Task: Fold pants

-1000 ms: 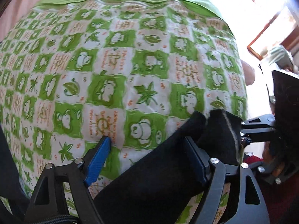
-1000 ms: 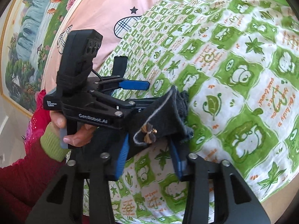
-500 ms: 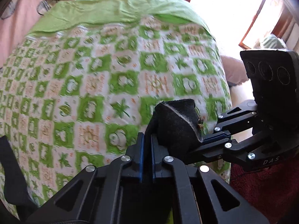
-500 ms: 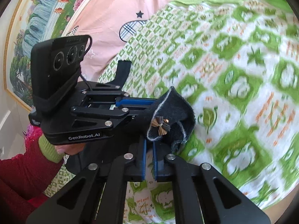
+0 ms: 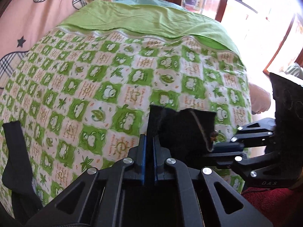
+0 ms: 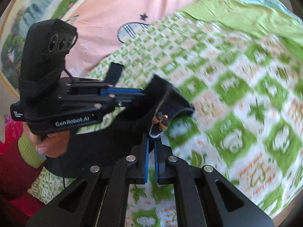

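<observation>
The black pants [image 5: 185,130] have a grey-stitched waistband and a small bow [image 6: 160,121]. Both grippers pinch the waistband and hold it up above the bed. My left gripper [image 5: 149,132] is shut on one side of the band. My right gripper [image 6: 151,141] is shut on the other side, just below the bow. In the left wrist view the right gripper [image 5: 225,149] comes in from the right; in the right wrist view the left gripper [image 6: 125,92] comes in from the left. The rest of the pants [image 6: 94,141] hangs below, mostly hidden.
A green and white frog-print quilt [image 5: 113,87] covers the bed, with a plain green sheet [image 5: 151,22] at its far end. A pink wall cloth [image 6: 113,9] is on the left. A window [image 5: 246,9] is at the far right.
Both grippers closed on the waistband and lifted it off the quilt. The two grippers have moved up and toward the far end of the bed.
</observation>
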